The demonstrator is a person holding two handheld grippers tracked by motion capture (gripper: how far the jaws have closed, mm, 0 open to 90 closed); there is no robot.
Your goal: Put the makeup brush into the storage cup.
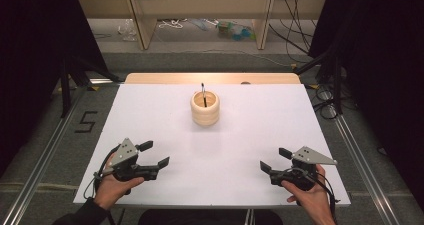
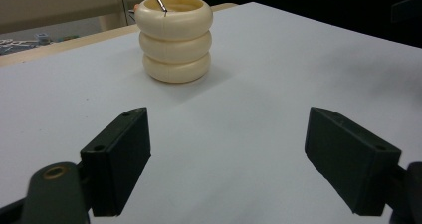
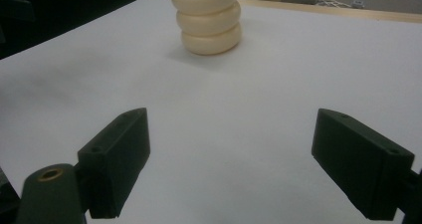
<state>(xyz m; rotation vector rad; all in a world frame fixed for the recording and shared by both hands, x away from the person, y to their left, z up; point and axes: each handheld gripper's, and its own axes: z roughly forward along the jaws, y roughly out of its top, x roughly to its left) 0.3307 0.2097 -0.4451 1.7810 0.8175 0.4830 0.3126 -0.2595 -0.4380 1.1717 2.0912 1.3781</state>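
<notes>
— Ahead of the left tool point(image 1: 153, 154), what is standing on the white tabletop point(image 1: 150, 115)?
— A cream ringed holder point(image 1: 205, 108), well apart from both tools, with a thin dark stick point(image 1: 203, 94) leaning inside it.
— Are the tools gripping anything?
— No. The left tool and right tool point(image 1: 275, 159) are both gaping wide, holding nothing, hovering near the tabletop's close edge.

pen point(image 1: 203, 96) in holder point(image 1: 205, 114), mid-table point(image 1: 150, 115), behind both tongs.
</notes>
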